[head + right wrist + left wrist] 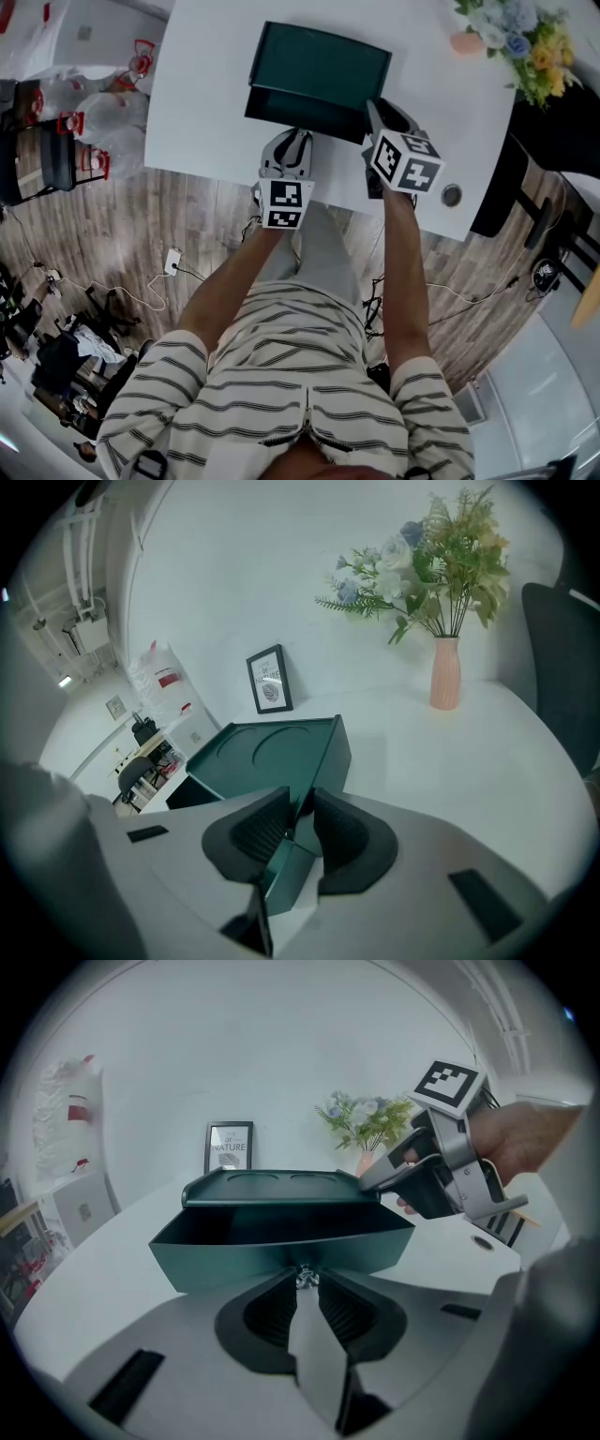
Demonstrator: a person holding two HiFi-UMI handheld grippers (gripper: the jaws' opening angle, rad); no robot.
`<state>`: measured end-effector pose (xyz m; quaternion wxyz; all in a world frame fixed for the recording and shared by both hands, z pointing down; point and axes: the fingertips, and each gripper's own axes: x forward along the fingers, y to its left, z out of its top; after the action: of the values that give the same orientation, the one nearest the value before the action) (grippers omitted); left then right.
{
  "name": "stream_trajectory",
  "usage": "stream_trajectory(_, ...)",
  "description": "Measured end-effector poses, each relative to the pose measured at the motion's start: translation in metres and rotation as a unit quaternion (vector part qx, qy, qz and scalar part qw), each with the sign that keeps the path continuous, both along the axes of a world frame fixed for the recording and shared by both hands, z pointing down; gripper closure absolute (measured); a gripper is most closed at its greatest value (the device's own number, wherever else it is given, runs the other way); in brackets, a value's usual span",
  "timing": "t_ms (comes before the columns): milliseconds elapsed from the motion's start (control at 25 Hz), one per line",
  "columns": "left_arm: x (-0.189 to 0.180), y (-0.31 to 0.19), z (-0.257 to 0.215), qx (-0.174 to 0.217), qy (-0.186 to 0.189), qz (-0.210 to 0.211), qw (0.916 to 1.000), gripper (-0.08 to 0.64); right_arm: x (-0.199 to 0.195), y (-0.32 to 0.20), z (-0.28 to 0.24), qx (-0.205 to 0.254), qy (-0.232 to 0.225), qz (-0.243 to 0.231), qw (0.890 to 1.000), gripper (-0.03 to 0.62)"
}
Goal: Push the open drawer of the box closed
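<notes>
A dark green box (319, 61) stands on the white table (202, 94), its drawer (305, 111) pulled out toward me. In the left gripper view the drawer (281, 1246) fills the middle, and my left gripper (305, 1283) is shut on the small silvery knob (305, 1276) on its front. The right gripper (375, 117) is at the box's front right corner. In the right gripper view its jaws (298, 813) are closed on the box's green corner edge, with the recessed box top (272, 747) just beyond. The drawer's inside looks dark and empty.
A pink vase of flowers (446, 672) and a small framed picture (269, 680) stand behind the box. A round cable hole (452, 195) sits near the table's front right edge. A black chair (553, 131) is to the right of the table.
</notes>
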<state>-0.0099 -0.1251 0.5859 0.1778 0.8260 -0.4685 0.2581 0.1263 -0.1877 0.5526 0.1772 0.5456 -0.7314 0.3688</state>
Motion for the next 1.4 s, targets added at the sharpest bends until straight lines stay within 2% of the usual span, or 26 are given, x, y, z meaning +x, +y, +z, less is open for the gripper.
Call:
stream_trajectory(1000,0.008,-0.026,0.002,0.006,0.003,0.001,1.0,0.486,0.001,0.0,0.001,-0.002,-0.01,0.002,1.0,0.5)
stream_trajectory(1400,0.011,-0.035,0.0,0.008,0.006,0.001,0.9999,0.486,0.0,0.0,-0.001,-0.001,0.001,-0.002,1.0,0.499)
